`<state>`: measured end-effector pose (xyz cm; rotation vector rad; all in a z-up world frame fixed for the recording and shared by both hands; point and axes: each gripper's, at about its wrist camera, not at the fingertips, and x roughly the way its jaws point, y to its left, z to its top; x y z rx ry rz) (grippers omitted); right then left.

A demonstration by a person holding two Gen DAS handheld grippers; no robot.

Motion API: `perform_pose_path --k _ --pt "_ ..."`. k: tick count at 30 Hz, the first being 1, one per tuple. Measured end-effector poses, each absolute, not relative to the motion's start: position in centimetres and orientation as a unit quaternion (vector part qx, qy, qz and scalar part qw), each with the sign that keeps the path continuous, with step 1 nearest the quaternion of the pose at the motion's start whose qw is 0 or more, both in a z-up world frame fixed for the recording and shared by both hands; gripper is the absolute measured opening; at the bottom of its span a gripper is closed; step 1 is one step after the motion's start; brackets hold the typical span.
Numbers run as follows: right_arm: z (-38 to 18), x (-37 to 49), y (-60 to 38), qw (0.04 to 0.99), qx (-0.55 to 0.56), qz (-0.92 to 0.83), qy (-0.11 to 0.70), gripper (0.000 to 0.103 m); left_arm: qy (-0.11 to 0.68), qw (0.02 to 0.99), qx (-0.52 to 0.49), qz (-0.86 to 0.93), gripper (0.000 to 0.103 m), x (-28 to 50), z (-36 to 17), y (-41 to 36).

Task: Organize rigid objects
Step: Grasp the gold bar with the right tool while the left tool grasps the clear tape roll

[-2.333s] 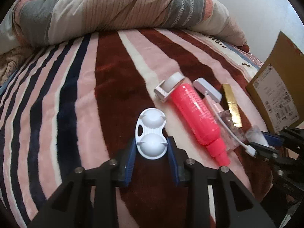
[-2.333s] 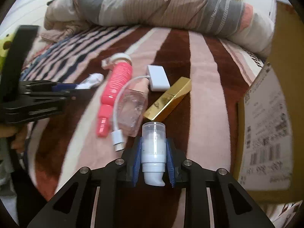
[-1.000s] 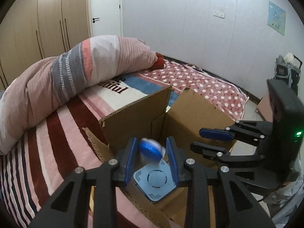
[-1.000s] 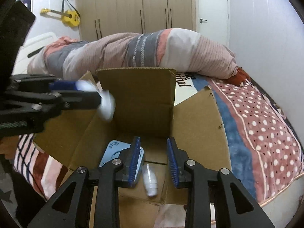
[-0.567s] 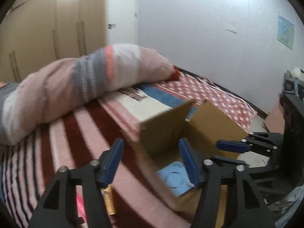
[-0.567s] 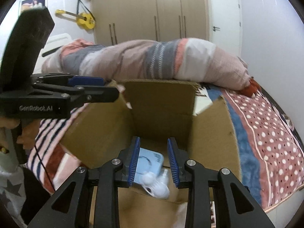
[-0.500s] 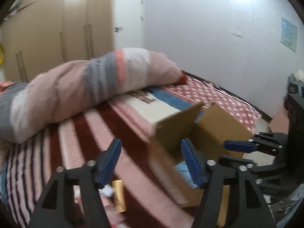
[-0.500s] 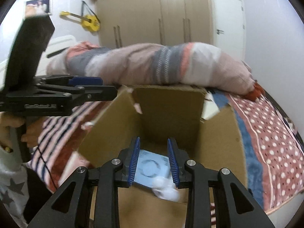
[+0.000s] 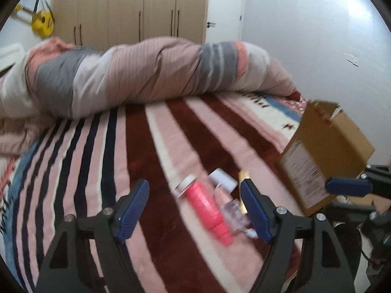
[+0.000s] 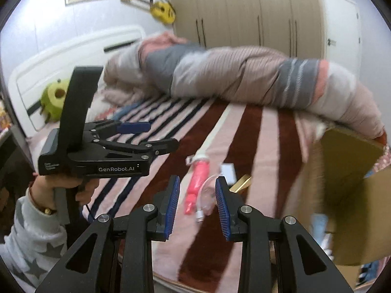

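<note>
A pink bottle (image 9: 206, 205) with a white cap lies on the striped bed, also in the right wrist view (image 10: 198, 183). Beside it lie a white adapter with cable (image 9: 223, 180) (image 10: 228, 171), a gold bar (image 9: 243, 177) (image 10: 242, 182) and a clear plastic piece (image 9: 235, 213). The cardboard box (image 9: 325, 156) (image 10: 347, 190) stands at the bed's right edge. My left gripper (image 9: 195, 211) is wide open and empty above the bed, also seen from the right wrist (image 10: 156, 136). My right gripper (image 10: 198, 207) is open and empty; its fingers (image 9: 347, 186) show by the box.
A rolled striped duvet (image 9: 151, 78) lies across the far side of the bed. Wardrobes (image 9: 127, 12) and a yellow ukulele (image 9: 41, 19) are behind. A green plush toy (image 10: 55, 100) sits near the headboard at left.
Both grippers released their items into the box, then swung back from it toward the bed. The remaining objects on the bed have come into view.
</note>
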<state>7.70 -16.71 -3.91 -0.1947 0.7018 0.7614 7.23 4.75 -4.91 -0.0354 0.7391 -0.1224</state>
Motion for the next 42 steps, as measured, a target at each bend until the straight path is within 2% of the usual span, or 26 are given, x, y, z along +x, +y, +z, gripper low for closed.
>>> perform_pose_path --k 7,8,10,11,13,15,16,17,23,27,29,36,39,41,42 --pt "-10.9 12.1 -13.8 0.861 -0.069 0.292 0.411 0.026 0.4 0.915 -0.015 -0.045 0.074 11.2 -10.4 6.5" --pt "-11.7 12.8 -13.8 0.862 -0.064 0.281 0.418 0.03 0.407 0.912 -0.024 -0.055 0.073 12.1 -11.2 6.6" --pt "-13.0 14.1 -14.4 0.864 -0.057 0.264 0.424 0.037 0.421 0.903 -0.046 -0.069 0.061 13.9 -12.6 6.8" --pt "-13.8 14.9 -14.5 0.864 -0.049 0.257 0.43 0.037 0.428 0.899 -0.057 -0.074 0.057 14.7 -13.3 6.9" --pt "-14.9 15.9 -14.9 0.864 -0.04 0.245 0.438 0.037 0.437 0.893 -0.072 -0.087 0.042 16.2 -14.4 6.9" --pt "-16.0 17.0 -15.1 0.862 -0.032 0.236 0.446 0.037 0.433 0.893 -0.08 -0.096 0.035 16.9 -14.7 6.7" --pt "-16.4 17.5 -15.1 0.86 -0.029 0.236 0.451 0.037 0.434 0.893 -0.074 -0.093 0.026 17.2 -14.8 6.6" --pt "-16.7 18.0 -15.1 0.859 -0.026 0.235 0.455 0.037 0.439 0.892 -0.065 -0.087 0.02 17.5 -15.0 6.4" --pt "-17.8 19.8 -15.0 0.857 -0.02 0.232 0.46 0.037 0.44 0.892 -0.051 -0.09 0.019 17.7 -15.4 6.0" --pt "-17.4 19.6 -14.9 0.862 -0.032 0.237 0.447 0.019 0.45 0.887 -0.041 -0.092 0.019 16.5 -14.7 6.2" --pt "-16.9 19.0 -15.3 0.861 -0.035 0.245 0.445 0.016 0.459 0.882 -0.042 -0.101 0.019 15.6 -14.2 6.6" --pt "-15.9 15.5 -16.5 0.842 -0.065 0.268 0.464 0.015 0.515 0.843 -0.074 -0.139 0.018 11.2 -14.5 8.1" --pt "-16.1 14.2 -16.4 0.839 -0.085 0.27 0.465 0.015 0.525 0.841 -0.056 -0.119 0.018 10.2 -15.3 7.9" --pt "-16.4 14.0 -16.2 0.842 -0.099 0.262 0.461 0.015 0.524 0.845 -0.047 -0.1 0.026 10.1 -15.8 7.9" --pt "-16.4 13.8 -16.2 0.843 -0.104 0.26 0.458 0.015 0.522 0.847 -0.047 -0.091 0.034 10.0 -15.9 8.0"
